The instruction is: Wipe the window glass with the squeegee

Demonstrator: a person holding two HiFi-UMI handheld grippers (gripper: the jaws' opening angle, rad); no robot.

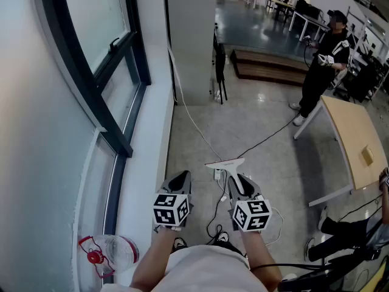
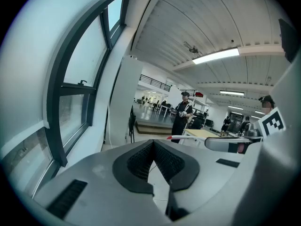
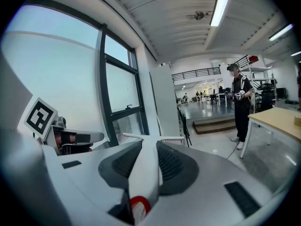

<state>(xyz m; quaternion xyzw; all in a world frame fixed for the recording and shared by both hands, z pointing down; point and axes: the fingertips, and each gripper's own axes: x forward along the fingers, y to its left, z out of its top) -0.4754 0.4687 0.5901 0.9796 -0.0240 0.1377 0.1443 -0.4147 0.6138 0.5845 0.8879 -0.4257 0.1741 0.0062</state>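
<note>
Right tongs (image 1: 238,181) clamp squeegee (image 1: 225,162) handle, pointing forward; left tongs (image 1: 180,178) pinched together, empty, level alongside.

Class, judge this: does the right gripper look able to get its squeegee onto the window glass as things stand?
Probably yes: the right gripper grips the squeegee, and only the left gripper sits toward the window glass.

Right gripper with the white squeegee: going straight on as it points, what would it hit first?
Little lies close ahead of the right gripper and its white plastic squeegee: likely the white square pillar, or the black chair beside it. Depth is unclear.
</note>
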